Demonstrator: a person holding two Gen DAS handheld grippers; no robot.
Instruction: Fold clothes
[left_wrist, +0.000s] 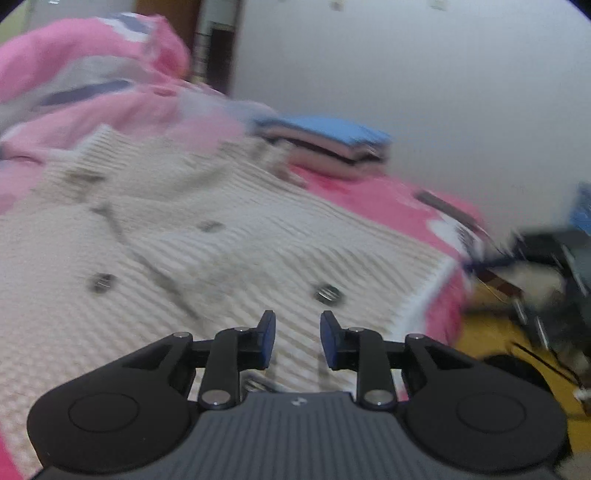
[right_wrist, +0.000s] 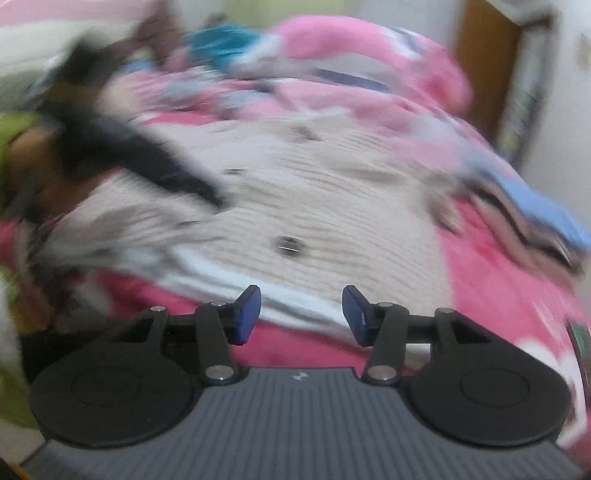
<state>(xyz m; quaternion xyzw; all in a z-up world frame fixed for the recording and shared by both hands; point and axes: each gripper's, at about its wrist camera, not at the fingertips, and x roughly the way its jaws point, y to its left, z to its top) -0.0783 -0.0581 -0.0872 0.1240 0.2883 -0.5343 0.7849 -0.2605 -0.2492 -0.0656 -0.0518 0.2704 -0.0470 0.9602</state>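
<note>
Both tongs empty over the cream cardigan on the bed.

I had the left tongs parted a little with nothing between the pads, hanging over the ribbed knit cardigan that lay spread flat across the pink bed. My right tongs stood wider, also empty, at the cardigan's near hem by the bed's edge. A stack of folded clothes sat beyond the cardigan, near the bed's far edge.
</note>
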